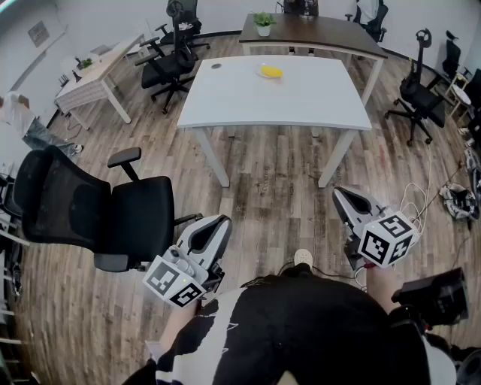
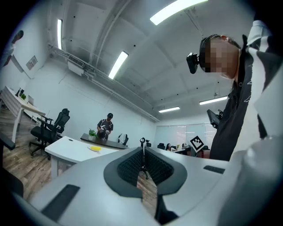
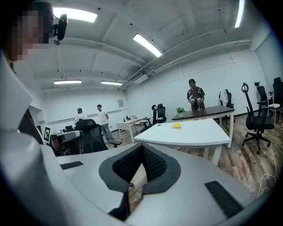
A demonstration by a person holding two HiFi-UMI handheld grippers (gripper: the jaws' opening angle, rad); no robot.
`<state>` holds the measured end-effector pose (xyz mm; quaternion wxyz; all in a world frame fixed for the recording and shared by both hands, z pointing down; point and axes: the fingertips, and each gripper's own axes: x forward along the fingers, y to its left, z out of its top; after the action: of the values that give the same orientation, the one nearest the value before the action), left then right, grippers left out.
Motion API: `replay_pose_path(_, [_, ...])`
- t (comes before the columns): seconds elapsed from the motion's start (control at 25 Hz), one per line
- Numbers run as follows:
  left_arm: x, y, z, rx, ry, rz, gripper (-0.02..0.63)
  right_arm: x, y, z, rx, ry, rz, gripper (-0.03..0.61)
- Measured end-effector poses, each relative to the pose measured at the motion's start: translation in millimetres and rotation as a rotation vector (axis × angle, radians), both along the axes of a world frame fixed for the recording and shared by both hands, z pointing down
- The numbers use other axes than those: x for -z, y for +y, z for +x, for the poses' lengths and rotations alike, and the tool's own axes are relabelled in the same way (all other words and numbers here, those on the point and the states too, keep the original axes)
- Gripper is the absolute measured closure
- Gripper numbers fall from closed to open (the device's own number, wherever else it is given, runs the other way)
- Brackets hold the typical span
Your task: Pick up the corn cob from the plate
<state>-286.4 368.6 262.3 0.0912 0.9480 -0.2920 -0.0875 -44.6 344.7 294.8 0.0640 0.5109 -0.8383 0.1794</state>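
Far ahead of your left gripper (image 1: 216, 224) and right gripper (image 1: 343, 194) — both with jaws together, empty — the corn cob (image 1: 271, 72) lies on its plate (image 1: 261, 69); step closer to the white table (image 1: 301, 101), then spread one gripper's jaws before reaching

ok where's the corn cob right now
In the head view the yellow corn cob lies at top centre, on the far side of the white table, near the small potted plant.
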Motion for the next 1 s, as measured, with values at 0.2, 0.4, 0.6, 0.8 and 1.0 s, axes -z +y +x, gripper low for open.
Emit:
replay_pose_path(0.2, [7.4, 6.8, -3.8, -0.001, 0.001, 0.021, 0.586, -0.8, 5.1, 0.9, 0.012, -0.006, 0.027, 0.565])
replay_pose_path(0.4, [9.4, 10.9, -4.1, -0.002, 0.0, 0.037, 0.586, -0.8, 9.9, -3.7, 0.011, 0.0, 0.026, 0.565])
replay_pose_path(0.6, [8.5, 5.2, -5.2, 0.006, 0.009, 0.022, 0.589, -1.9, 5.5, -7.6, 0.012, 0.004, 0.0, 0.565])
replay_pose_path(0.8, [5.6, -23.2, -6.9, 0.049, 0.087, -0.01, 0.589, -11.4, -23.1, 0.6, 0.031, -0.054, 0.008, 0.565])
replay_pose_path(1.0, [6.8, -65.1, 8.5, 0.066, 0.122, -0.015, 0.589, -10.3, -71.9, 15.7, 0.029, -0.028, 0.002, 0.565])
